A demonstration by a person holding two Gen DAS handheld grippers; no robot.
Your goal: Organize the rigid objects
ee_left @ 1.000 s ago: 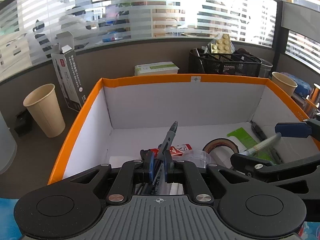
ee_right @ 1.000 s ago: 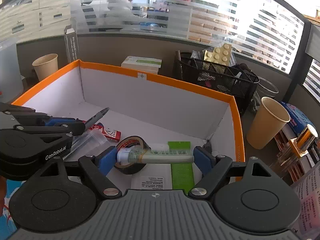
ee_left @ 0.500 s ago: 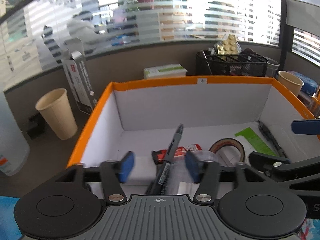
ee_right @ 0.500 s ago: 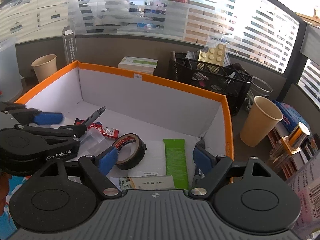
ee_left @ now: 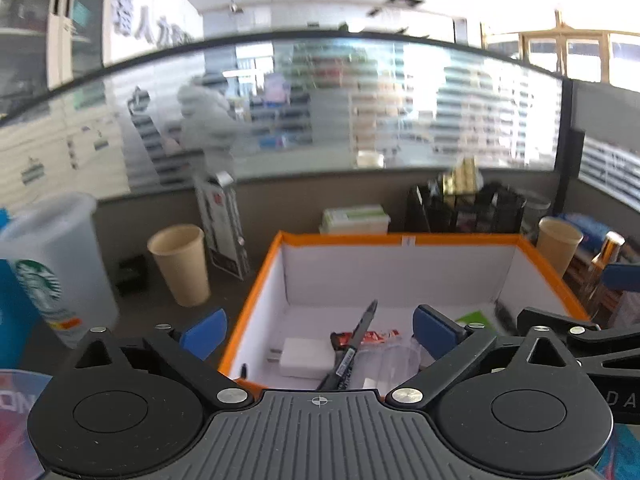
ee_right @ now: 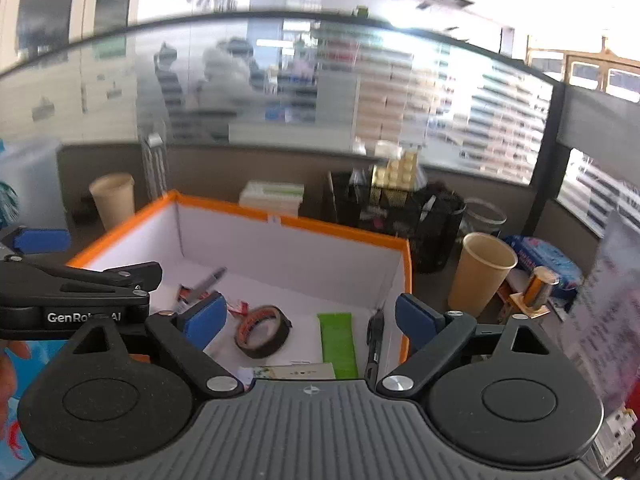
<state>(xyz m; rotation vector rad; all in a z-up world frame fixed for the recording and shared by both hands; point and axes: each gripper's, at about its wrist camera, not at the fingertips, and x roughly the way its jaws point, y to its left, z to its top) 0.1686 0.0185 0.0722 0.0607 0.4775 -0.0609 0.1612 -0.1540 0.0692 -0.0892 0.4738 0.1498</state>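
Fingers [ee_left: 203,330] of the left gripper [ee_left: 318,330] stand spread wide with nothing between them, above the near edge of an orange-rimmed white box [ee_left: 400,238]; the right gripper [ee_right: 310,320] is likewise fully parted and empty-handed over the same box. Inside, a dark pen [ee_left: 352,350] lies slanted across a red packet [ee_left: 370,336], just beside a white charger block [ee_left: 304,357]; part of a clear plastic piece [ee_left: 396,360] shows to its right.

From the right wrist camera come items largely hidden from the left: a roll of dark tape [ee_right: 262,332] standing tilted on the box floor, a green strip [ee_right: 338,342] lying flat, a black pen [ee_right: 374,340] along the right wall and a printed card [ee_right: 296,371] at the near edge. Only the left wrist view takes in a frosted Starbucks cup [ee_left: 52,272] on the tabletop outside the box. Both show paper cups [ee_right: 480,276] and a black mesh organizer [ee_right: 392,212] behind.
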